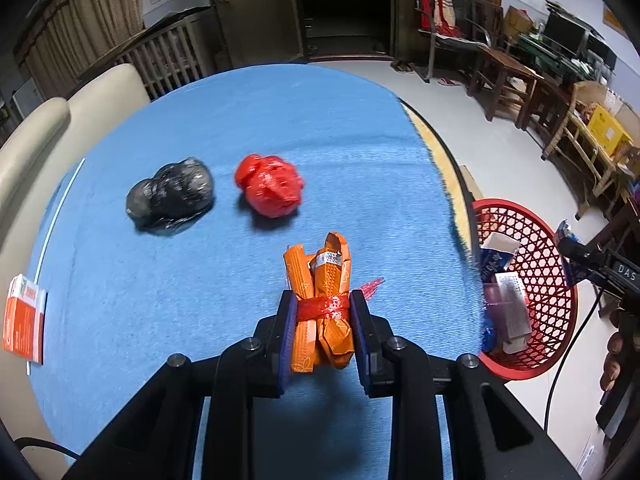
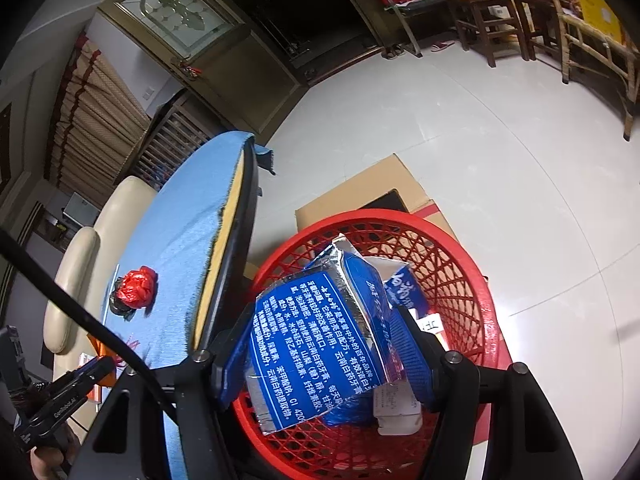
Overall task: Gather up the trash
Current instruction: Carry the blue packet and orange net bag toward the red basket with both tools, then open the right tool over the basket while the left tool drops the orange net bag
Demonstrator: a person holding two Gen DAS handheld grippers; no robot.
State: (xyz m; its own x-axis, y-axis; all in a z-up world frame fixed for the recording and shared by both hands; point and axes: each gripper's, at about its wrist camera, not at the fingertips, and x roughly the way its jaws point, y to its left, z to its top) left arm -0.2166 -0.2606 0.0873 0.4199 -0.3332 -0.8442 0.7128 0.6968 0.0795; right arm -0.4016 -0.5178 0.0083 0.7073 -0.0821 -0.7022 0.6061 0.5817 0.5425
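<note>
The right gripper (image 2: 320, 344) clamps a blue box (image 2: 308, 344) above the red basket (image 2: 460, 256), where more cartons lie. Left of it, on the blue table (image 2: 176, 256), sits a red wad (image 2: 136, 286) touching a black one (image 2: 120, 307).

Left gripper (image 1: 323, 312) angled steeply down over the near part of the table (image 1: 200, 128), pads clamped on both sides of an orange bundle (image 1: 320, 280). Right gripper (image 2: 320, 344) tilted down beyond the table's right edge, above a red basket (image 2: 472, 276), jaws partly apart and pressed against a blue box (image 2: 308, 344). Fingers of a hand (image 1: 614, 356) wrapped round the right handle.
</note>
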